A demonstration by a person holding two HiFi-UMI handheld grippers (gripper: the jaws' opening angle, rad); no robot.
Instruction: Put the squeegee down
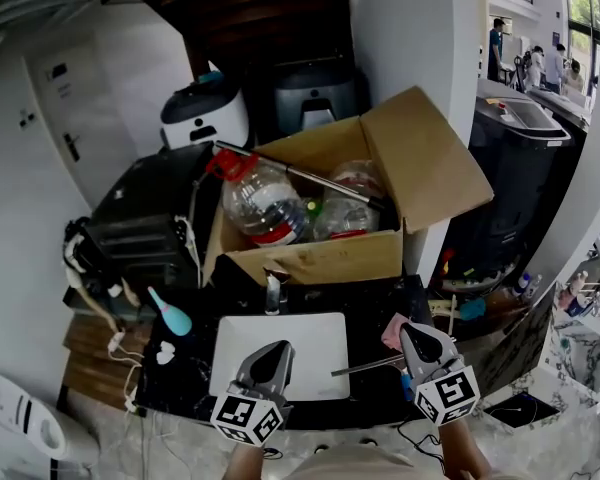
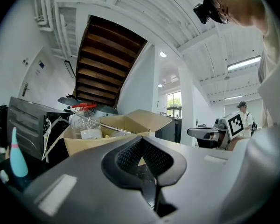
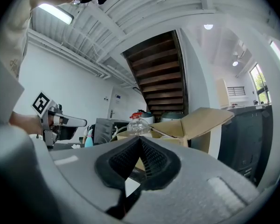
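The squeegee (image 1: 366,367), a thin grey bar, lies across the right rim of the white sink basin (image 1: 242,345) and the dark counter. My right gripper (image 1: 416,332) hovers just right of it, shut and holding nothing. Over the basin's front edge my left gripper (image 1: 277,350) is also shut and empty. In the right gripper view the jaws (image 3: 140,141) meet at the tip, and the left gripper (image 3: 57,121) shows at the left. In the left gripper view the jaws (image 2: 142,143) are closed, and the right gripper's marker cube (image 2: 236,123) is at the right.
A faucet (image 1: 272,293) stands behind the basin. Behind it sits an open cardboard box (image 1: 320,256) full of plastic bottles. A teal bottle (image 1: 170,313) and a black appliance (image 1: 145,230) are to the left, and a pink cloth (image 1: 394,331) lies by the right gripper.
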